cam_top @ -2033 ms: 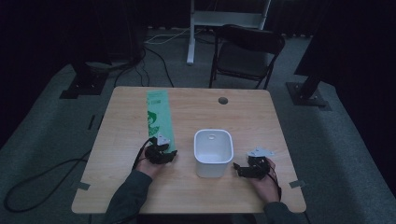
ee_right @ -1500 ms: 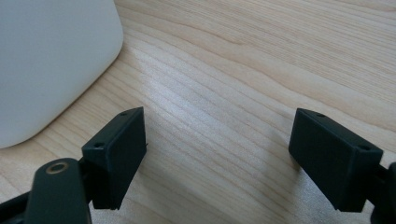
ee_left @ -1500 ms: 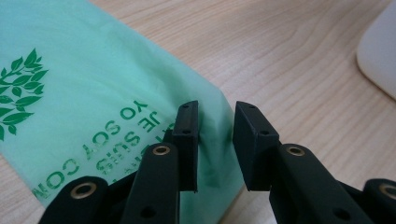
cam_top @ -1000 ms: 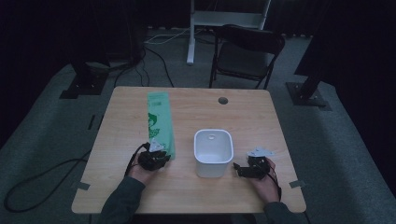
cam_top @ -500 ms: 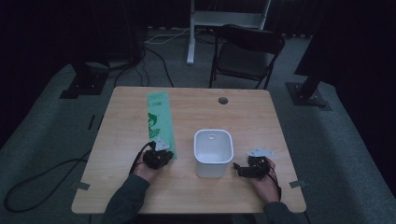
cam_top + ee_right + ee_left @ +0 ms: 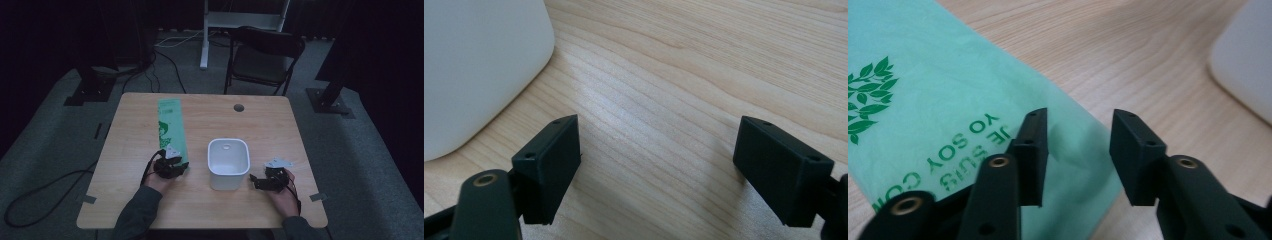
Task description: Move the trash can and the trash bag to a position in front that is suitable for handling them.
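At the lower left past my left claw, the green bag (image 6: 948,115) reads upside down "YO SOY", "JE SUIS", partly hidden.

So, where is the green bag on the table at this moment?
In the high view the green bag lies flat on the left half of the table, left of the white container. Its near end is at the left gripper.

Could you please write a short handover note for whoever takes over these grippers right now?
Left gripper: jaws have just been opening, now apart over the near end of the green bag, gripping nothing.
Right gripper: jaws wide open over bare table, right of the white bin.
Bag lies flat, left of the bin; bin looks empty.
Done: nothing visible yet.
Left: probably pick up the bag and fit it to the bin.
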A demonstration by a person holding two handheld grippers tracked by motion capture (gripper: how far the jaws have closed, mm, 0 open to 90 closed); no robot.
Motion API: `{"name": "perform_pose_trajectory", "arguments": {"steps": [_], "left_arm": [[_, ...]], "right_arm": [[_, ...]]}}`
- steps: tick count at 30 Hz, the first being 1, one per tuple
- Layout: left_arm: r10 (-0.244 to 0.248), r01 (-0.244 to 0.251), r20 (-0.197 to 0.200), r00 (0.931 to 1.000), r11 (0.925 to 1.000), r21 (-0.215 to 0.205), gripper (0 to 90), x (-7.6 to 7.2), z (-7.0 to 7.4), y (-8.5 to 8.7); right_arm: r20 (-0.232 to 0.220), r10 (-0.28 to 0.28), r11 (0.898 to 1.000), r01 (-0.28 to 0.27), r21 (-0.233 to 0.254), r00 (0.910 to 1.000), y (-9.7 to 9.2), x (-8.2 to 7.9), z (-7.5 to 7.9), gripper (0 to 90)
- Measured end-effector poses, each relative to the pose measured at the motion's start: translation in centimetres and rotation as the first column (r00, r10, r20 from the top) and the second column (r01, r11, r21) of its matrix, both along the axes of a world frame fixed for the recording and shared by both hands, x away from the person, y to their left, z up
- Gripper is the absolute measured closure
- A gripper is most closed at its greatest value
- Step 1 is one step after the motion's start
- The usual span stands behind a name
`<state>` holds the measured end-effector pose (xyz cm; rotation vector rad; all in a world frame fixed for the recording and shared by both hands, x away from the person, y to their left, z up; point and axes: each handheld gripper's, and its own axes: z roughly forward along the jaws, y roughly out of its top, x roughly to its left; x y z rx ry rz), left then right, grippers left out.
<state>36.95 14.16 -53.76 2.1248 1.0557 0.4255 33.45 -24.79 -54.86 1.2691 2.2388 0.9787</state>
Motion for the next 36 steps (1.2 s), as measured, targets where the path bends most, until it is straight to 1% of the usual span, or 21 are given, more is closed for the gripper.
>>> {"name": "perform_pose_trajectory", "arguments": {"steps": [3, 5, 8, 10, 13, 17, 21, 24, 27, 28, 29, 32, 34, 36], "left_arm": [[-0.009, 0.009, -0.004, 1.0, 0.9998, 0.018, 72.7, 0.2, -0.1, -0.3], [-0.008, 0.008, -0.012, 0.9999, 0.9999, 0.014, 81.2, 0.2, -0.1, -0.2], [-0.023, 0.023, -0.016, 0.9996, 0.9995, 0.021, 88.9, 0.0, 0.0, 0.0], [-0.044, 0.045, -0.016, 0.9989, 0.9983, 0.038, 89.4, -0.3, 0.1, 0.1], [-0.071, 0.071, -0.015, 0.9974, 0.9962, 0.05, 89.3, -1.1, 0.2, 0.5], [-0.102, 0.102, -0.007, 0.9948, 0.9942, 0.034, 87.6, -2.3, 0.0, 1.3], [-0.115, 0.115, 0.003, 0.9934, 0.9932, 0.019, 86.6, -3.7, -0.1, 2.0], [-0.138, 0.138, 0.012, 0.9904, 0.9903, 0.022, 86.5, -4.6, -0.2, 2.2], [-0.162, 0.162, 0.013, 0.9867, 0.9865, 0.027, 86.2, -5.2, -0.2, 2.3], [-0.167, 0.166, 0.015, 0.9859, 0.9858, 0.022, 86.2, -5.3, -0.2, 2.3], [-0.167, 0.166, 0.015, 0.9859, 0.9858, 0.022, 86.2, -5.3, -0.2, 2.3], [-0.172, 0.172, 0.011, 0.985, 0.9849, 0.021, 86.1, -6.1, -0.2, 2.6], [-0.159, 0.159, 0.007, 0.9873, 0.9872, 0.016, 85.4, -6.4, -0.2, 2.7], [-0.157, 0.157, 0.005, 0.9876, 0.9875, 0.013, 85.4, -6.8, -0.2, 2.8]], "right_arm": [[0.0, 0.0, 1.0, 0.0, 0.0, 1.0, 0.0, 0.0, 0.0, 18.6], [0.0, 0.0, 1.0, 0.0, 0.0, 1.0, 0.0, 0.0, 0.0, 18.6], [0.0, 0.0, 1.0, 0.0, 0.0, 1.0, 0.0, 0.0, 0.0, 18.6], [0.0, 0.0, 1.0, 0.0, 0.0, 1.0, 0.0, 0.0, 0.0, 18.6], [0.0, 0.0, 1.0, 0.0, 0.0, 1.0, 0.0, 0.0, 0.0, 18.6], [0.0, 0.0, 1.0, 0.0, 0.0, 1.0, 0.0, 0.0, 0.0, 18.6], [0.0, 0.0, 1.0, 0.0, 0.0, 1.0, 0.0, 0.0, 0.0, 18.6], [0.0, 0.0, 1.0, 0.0, 0.0, 1.0, 0.0, 0.0, 0.0, 18.6], [0.0, 0.0, 1.0, 0.0, 0.0, 1.0, 0.0, 0.0, 0.0, 18.6], [0.0, 0.0, 1.0, 0.0, 0.0, 1.0, 0.0, 0.0, 0.0, 18.6], [0.0, 0.0, 1.0, 0.0, 0.0, 1.0, 0.0, 0.0, 0.0, 18.6], [0.0, 0.0, 1.0, 0.0, 0.0, 1.0, 0.0, 0.0, 0.0, 18.6], [0.0, 0.0, 1.0, 0.0, 0.0, 1.0, 0.0, 0.0, 0.0, 18.6], [0.0, 0.0, 1.0, 0.0, 0.0, 1.0, 0.0, 0.0, 0.0, 18.6]]}}
